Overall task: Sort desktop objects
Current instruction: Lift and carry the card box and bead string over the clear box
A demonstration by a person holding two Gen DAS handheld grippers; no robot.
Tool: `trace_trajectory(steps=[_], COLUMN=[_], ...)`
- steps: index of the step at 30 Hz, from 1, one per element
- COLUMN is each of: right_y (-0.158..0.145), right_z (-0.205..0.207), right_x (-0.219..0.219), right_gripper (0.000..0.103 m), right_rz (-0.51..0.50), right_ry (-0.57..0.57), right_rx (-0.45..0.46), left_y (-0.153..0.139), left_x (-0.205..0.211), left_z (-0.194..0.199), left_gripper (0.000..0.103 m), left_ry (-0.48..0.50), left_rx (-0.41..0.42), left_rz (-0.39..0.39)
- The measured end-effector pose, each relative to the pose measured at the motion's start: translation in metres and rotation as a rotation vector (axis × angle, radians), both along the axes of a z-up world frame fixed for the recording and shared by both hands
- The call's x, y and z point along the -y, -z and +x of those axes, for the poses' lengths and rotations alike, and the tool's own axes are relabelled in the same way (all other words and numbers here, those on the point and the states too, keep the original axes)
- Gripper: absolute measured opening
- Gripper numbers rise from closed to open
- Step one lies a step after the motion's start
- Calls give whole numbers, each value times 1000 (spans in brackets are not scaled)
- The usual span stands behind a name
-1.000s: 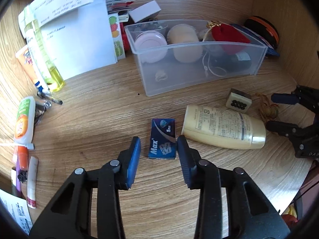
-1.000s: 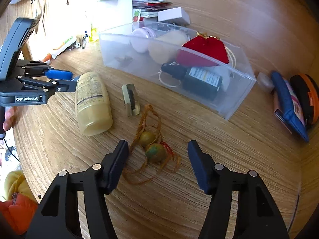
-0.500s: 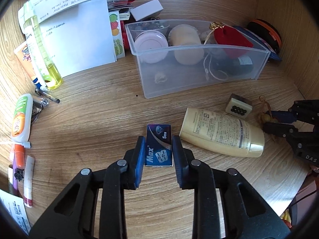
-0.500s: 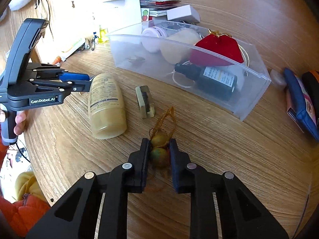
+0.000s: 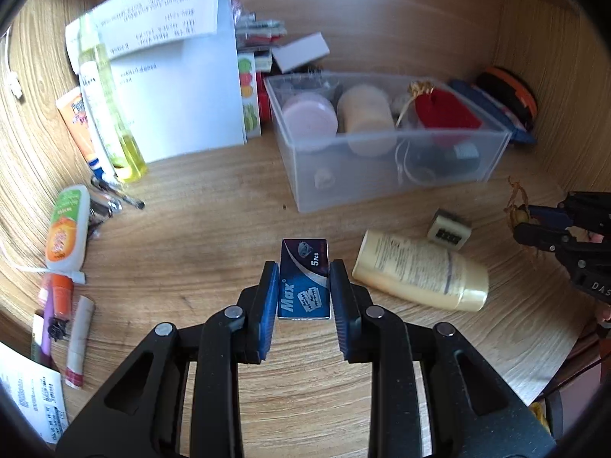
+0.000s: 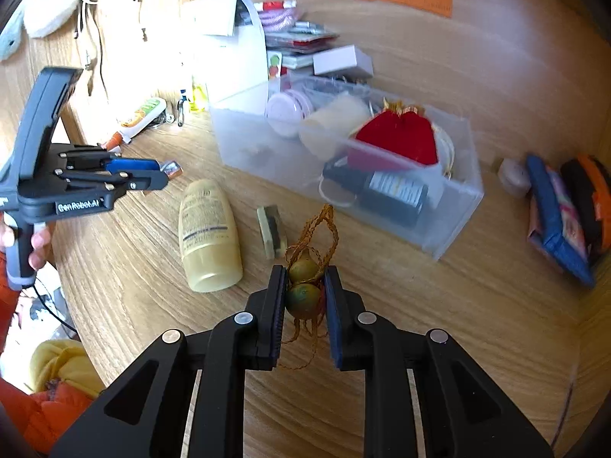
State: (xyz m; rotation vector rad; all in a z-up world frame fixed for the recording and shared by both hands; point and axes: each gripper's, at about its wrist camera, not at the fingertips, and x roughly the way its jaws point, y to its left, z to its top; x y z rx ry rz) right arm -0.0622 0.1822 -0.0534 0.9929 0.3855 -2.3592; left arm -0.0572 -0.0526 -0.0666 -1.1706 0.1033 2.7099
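Observation:
My left gripper (image 5: 304, 274) is shut on a small blue "Max" blade box (image 5: 304, 278) and holds it above the wooden desk. My right gripper (image 6: 305, 278) is shut on a gourd charm (image 6: 303, 286) with an orange cord, lifted off the desk. A clear plastic bin (image 5: 382, 168) holds a pink jar, a beige jar, a red pouch and a dark bottle; it also shows in the right wrist view (image 6: 343, 175). A cream lotion bottle (image 5: 420, 276) lies on its side beside a small tile block (image 5: 448, 229).
A white folded card (image 5: 183, 87), a yellow spray bottle (image 5: 110, 114), tubes and pens (image 5: 67, 229) crowd the left. A blue pouch and an orange-black case (image 6: 569, 206) lie right of the bin. Wooden walls close off the back and right.
Both grippers closed, the left on the blade box and the right on the gourd charm. Both then rose from the desk with them.

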Motion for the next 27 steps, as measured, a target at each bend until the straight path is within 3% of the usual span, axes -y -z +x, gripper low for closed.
trace_trajectory(steps=[14, 27], right_y=[-41, -72], right_z=[-5, -35], right_x=[-9, -12], right_gripper=[18, 18], right_rz=[-28, -109], right_ry=[30, 54], right_rx=[-99, -138], left_y=[-51, -89], left_x=[-4, -10], left_z=[-6, -22], left_gripper=[27, 26], left_ry=[26, 55], left_rx=[-97, -168], left_rz=[34, 91])
